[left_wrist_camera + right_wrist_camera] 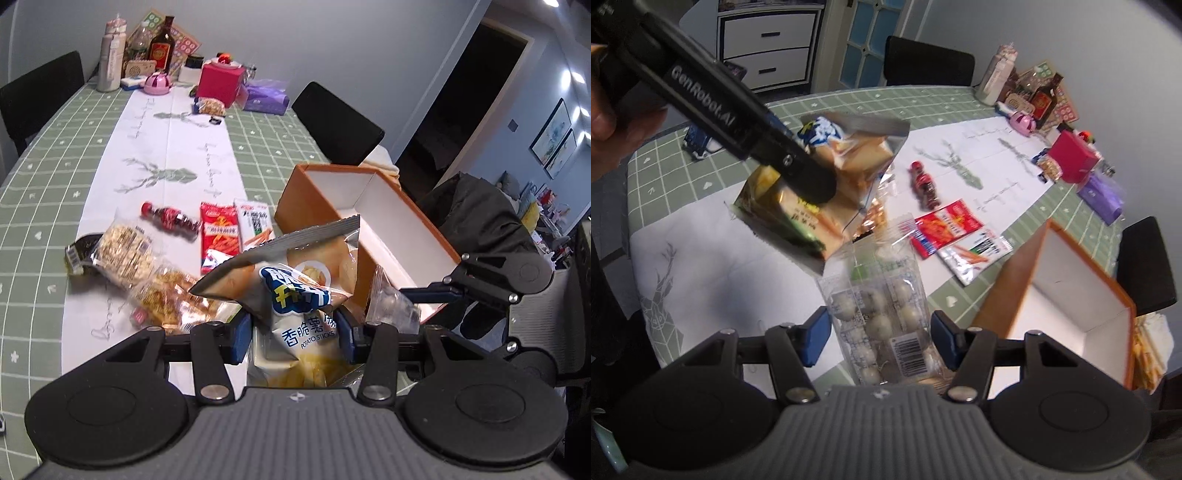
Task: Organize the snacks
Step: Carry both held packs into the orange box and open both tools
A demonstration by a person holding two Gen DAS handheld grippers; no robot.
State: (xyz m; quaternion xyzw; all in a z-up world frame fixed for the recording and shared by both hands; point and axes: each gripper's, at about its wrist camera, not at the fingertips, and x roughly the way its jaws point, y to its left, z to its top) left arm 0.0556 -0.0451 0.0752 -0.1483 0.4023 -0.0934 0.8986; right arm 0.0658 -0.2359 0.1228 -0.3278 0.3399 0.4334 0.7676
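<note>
Above scattered snacks [218, 236] beside the orange box [369, 221], both jaws grip bags.

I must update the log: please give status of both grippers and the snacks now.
Left gripper shut on potato sticks bag, lifted. Right gripper shut on clear bag of balls. Orange box empty, nothing blocks it.

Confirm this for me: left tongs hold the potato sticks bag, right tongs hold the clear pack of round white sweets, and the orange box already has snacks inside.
One thing is wrong: the orange box is empty, its white inside bare in the right wrist view. The rest stands: the left tongs hold the potato sticks bag, and the right tongs hold the clear pack of round white sweets.
</note>
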